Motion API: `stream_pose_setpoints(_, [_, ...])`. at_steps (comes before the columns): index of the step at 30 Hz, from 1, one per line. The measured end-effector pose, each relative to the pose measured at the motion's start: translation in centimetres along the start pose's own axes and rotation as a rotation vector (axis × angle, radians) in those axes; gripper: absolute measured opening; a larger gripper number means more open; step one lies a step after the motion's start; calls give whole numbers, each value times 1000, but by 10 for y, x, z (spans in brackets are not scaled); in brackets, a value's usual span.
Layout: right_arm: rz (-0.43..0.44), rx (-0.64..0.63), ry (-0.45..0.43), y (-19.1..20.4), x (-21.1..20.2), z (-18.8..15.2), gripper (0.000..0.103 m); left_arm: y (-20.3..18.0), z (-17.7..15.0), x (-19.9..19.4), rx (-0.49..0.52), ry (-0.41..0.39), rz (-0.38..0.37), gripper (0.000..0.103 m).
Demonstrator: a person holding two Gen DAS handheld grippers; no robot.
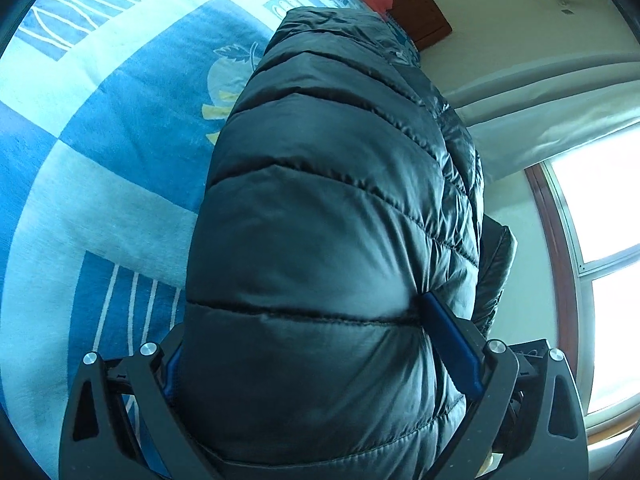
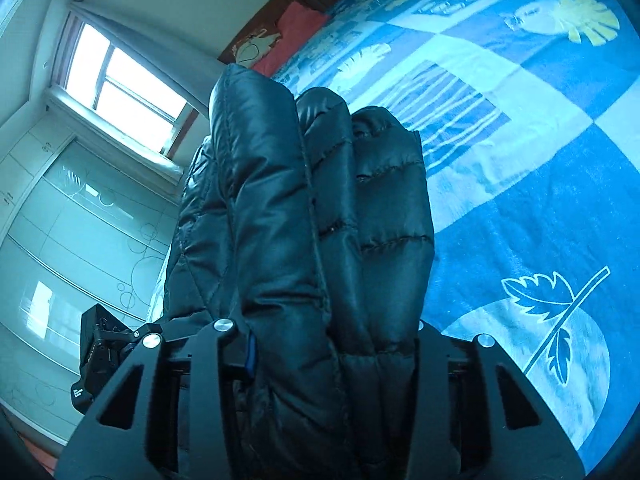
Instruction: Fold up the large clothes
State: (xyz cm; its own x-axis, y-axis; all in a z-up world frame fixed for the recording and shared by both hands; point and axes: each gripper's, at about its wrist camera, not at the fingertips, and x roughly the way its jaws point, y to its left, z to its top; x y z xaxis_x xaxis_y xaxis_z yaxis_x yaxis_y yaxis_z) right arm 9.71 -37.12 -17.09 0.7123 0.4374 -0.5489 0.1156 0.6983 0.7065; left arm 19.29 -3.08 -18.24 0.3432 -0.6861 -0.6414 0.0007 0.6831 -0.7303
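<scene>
A black quilted puffer jacket (image 1: 320,200) fills the middle of the left wrist view, bulging between the wide-set jaws of my left gripper (image 1: 304,320). The blue pad of the right finger (image 1: 448,340) dents the fabric and creases run out from its tip; the left finger is mostly buried under the jacket. In the right wrist view the jacket (image 2: 304,220) stands bunched in several thick folds, pinched between the narrower jaws of my right gripper (image 2: 334,332). Only a sliver of blue pad (image 2: 251,356) shows there.
The jacket hangs over a bed covered by a blue and white patterned blanket (image 1: 100,140) (image 2: 540,200). A red pillow (image 2: 296,32) and wooden headboard (image 1: 428,16) are at the far end. A window (image 2: 120,88) and pale wardrobe doors (image 2: 60,240) lie beyond the bed.
</scene>
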Motion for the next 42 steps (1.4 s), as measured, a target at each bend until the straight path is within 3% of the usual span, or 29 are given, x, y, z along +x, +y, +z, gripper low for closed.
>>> stream_pose_setpoints(9, [55, -42, 9, 35, 22, 5, 36, 4, 8, -20, -4, -35, 19, 97])
stream_pose_setpoints(22, [175, -39, 76, 101, 114, 18, 35, 41, 79, -72, 8, -133, 98, 97])
stream_pose_setpoints(30, [164, -12, 102, 103, 155, 19, 36, 72, 107, -60, -17, -112, 119, 97])
stream_pose_setpoints(36, [202, 38, 115, 86, 161, 17, 40, 87, 98, -58, 6, -121, 118, 97])
stream_pose_setpoints(42, [173, 16, 132, 91, 162, 23, 57, 99, 95, -72, -35, -103, 69, 97])
